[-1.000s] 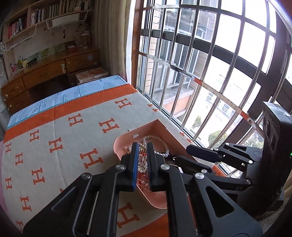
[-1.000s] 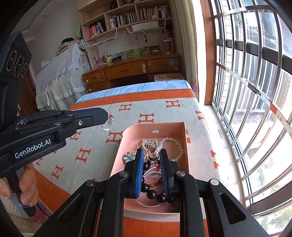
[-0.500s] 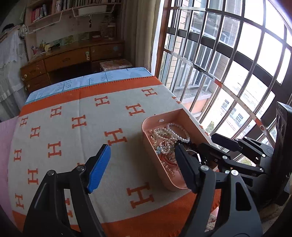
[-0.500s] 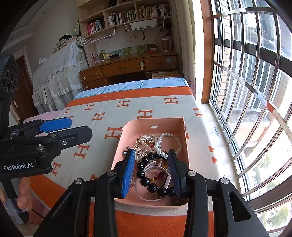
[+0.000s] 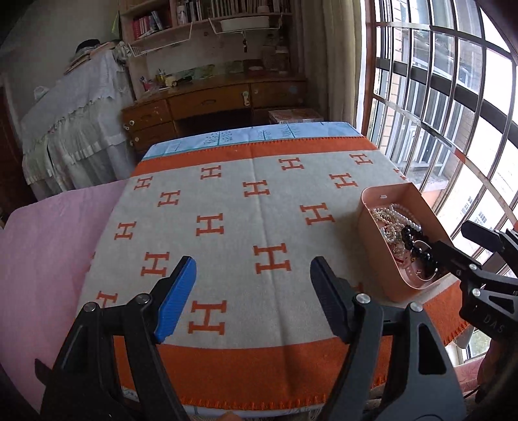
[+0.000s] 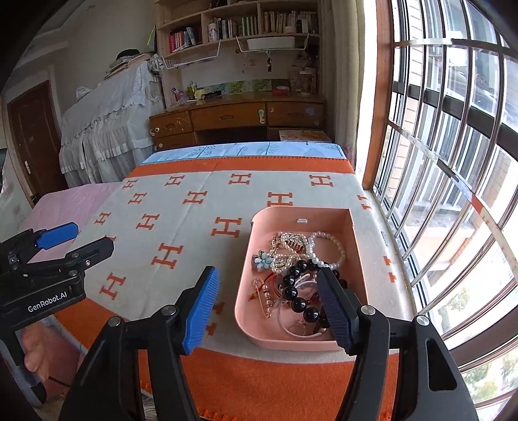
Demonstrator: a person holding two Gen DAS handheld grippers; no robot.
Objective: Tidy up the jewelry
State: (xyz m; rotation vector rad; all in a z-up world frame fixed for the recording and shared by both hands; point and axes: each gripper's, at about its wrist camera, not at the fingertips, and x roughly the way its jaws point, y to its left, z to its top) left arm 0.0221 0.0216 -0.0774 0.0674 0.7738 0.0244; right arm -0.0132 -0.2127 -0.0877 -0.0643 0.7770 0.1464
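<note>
Right wrist view looks over a blanket [image 6: 181, 226] with orange H shapes, spread on a table beside a big barred window [image 6: 453, 162]. Behind it are a wooden desk [image 6: 239, 119] and bookshelves [image 6: 239, 29]. The pink tray [image 6: 359, 259] sits at the blanket's window side, full of tangled jewelry [image 6: 298, 272] (beads, pearls, a flower pin). The right gripper [image 6: 268, 304] has just been opening; one finger hides part of the tray, and nothing is pinched. The left gripper [image 5: 252, 298] is wide apart over bare blanket, holding nothing.
</note>
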